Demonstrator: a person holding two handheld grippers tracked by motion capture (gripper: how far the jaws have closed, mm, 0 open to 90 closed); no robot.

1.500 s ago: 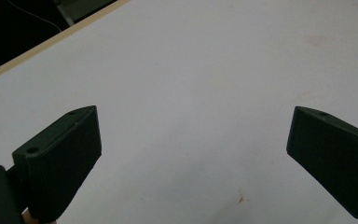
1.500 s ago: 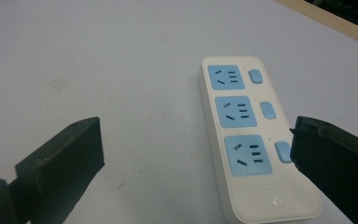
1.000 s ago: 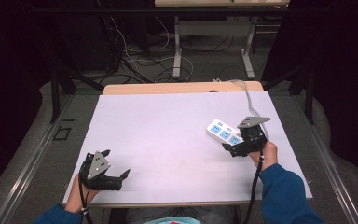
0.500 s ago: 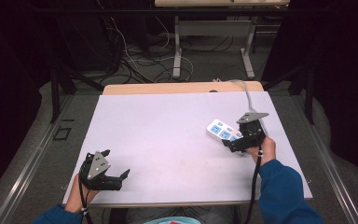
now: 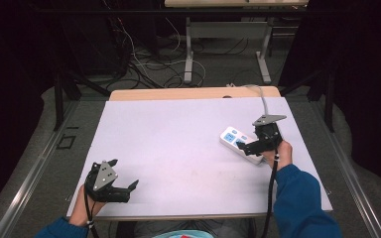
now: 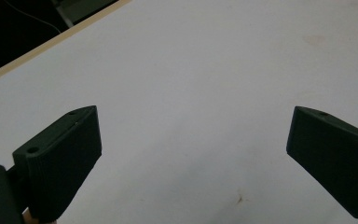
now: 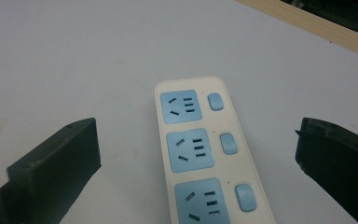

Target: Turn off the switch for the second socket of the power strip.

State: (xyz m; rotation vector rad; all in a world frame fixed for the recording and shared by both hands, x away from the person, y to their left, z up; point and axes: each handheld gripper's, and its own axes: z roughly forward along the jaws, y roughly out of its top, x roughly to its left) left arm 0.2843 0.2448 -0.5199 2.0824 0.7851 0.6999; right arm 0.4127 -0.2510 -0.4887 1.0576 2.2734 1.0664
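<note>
A white power strip (image 5: 231, 137) with three blue sockets and blue switches lies flat on the right side of the white table (image 5: 178, 139). In the right gripper view the power strip (image 7: 200, 149) runs lengthwise between the two jaws. My right gripper (image 5: 246, 145) hovers over the strip's near end, open (image 7: 198, 140), its jaws wide on either side and not touching it. My left gripper (image 5: 131, 190) rests near the table's front left corner, open (image 6: 193, 135), with only bare table between its jaws.
The strip's pale cord (image 5: 263, 99) runs from behind the right gripper to the table's far edge. A wooden table edge (image 5: 193, 93) borders the back. Beyond it are desk legs and loose cables on the floor (image 5: 149, 64).
My right gripper has crept slightly away from the person over the strip. The strip and the left gripper have stayed put.
</note>
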